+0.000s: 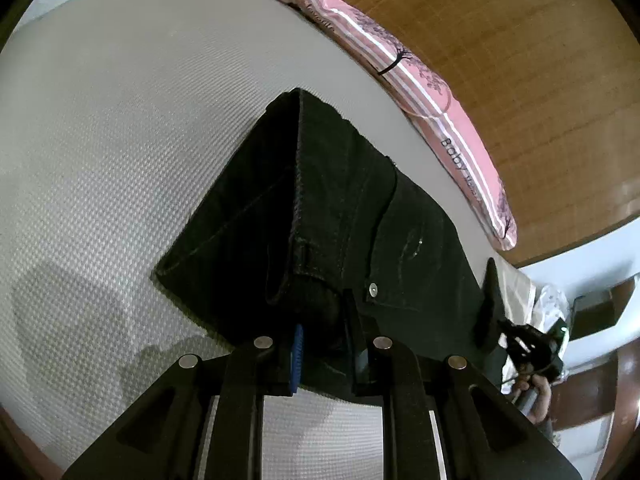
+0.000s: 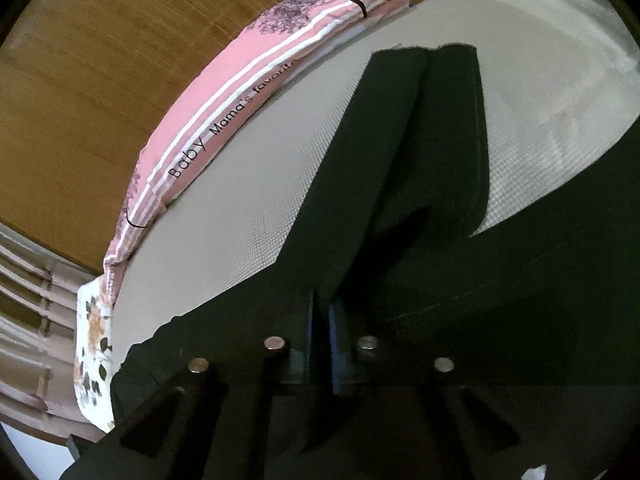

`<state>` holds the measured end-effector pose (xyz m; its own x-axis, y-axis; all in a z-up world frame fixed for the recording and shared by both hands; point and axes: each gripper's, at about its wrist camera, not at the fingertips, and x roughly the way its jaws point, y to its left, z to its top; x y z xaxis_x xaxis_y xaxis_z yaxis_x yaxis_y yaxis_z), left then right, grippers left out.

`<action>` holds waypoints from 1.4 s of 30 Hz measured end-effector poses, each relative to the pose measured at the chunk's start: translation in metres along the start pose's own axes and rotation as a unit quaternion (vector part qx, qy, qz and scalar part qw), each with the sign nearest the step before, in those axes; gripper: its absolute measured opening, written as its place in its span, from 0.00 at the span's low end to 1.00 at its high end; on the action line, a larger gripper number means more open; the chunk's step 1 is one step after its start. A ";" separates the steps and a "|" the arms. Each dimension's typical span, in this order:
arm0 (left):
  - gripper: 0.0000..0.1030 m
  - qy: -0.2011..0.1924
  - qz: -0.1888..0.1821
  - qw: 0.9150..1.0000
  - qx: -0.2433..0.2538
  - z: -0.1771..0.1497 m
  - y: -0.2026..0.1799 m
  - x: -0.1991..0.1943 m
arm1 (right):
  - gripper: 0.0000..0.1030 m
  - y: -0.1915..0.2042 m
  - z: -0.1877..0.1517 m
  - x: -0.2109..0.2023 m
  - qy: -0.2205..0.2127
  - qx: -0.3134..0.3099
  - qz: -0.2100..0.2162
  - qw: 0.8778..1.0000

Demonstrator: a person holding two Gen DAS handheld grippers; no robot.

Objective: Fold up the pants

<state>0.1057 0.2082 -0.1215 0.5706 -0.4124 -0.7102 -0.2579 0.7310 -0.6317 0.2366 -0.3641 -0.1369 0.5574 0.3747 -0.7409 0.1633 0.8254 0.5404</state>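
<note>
Lying on the grey bed, the black pants fill the middle of the frame — bare bed stretches out at the left. A pink pillow lines the far edge. The left tongs pinch the waistband; the right tongs pinch dark cloth too.

The pink striped cloth reads "Baby Mama's favorit…" — its last letters cut off; "Baby" repeats.
</note>
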 end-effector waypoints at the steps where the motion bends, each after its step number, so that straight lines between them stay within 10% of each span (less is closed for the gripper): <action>1: 0.16 0.000 0.002 1.000 0.004 0.002 -0.001 -0.001 | 0.04 0.000 -0.001 -0.008 -0.008 -0.009 -0.004 1.000; 11: 0.16 0.019 0.032 0.995 0.095 0.022 -0.014 -0.007 | 0.03 -0.008 -0.048 -0.085 -0.054 -0.045 -0.063 0.996; 28: 0.19 0.052 0.117 0.971 0.204 0.010 -0.014 0.001 | 0.03 -0.060 -0.125 -0.062 0.039 0.019 -0.112 0.993; 42: 0.35 0.057 0.154 0.948 0.274 -0.025 -0.037 -0.046 | 0.15 -0.108 -0.116 -0.069 0.038 0.142 0.021 0.989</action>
<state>0.0699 0.1860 -0.0732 0.4373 -0.1673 -0.8836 0.0623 0.9858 -0.1558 0.0863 -0.4306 -0.1903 0.5078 0.4447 -0.7379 0.3706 0.6604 0.6531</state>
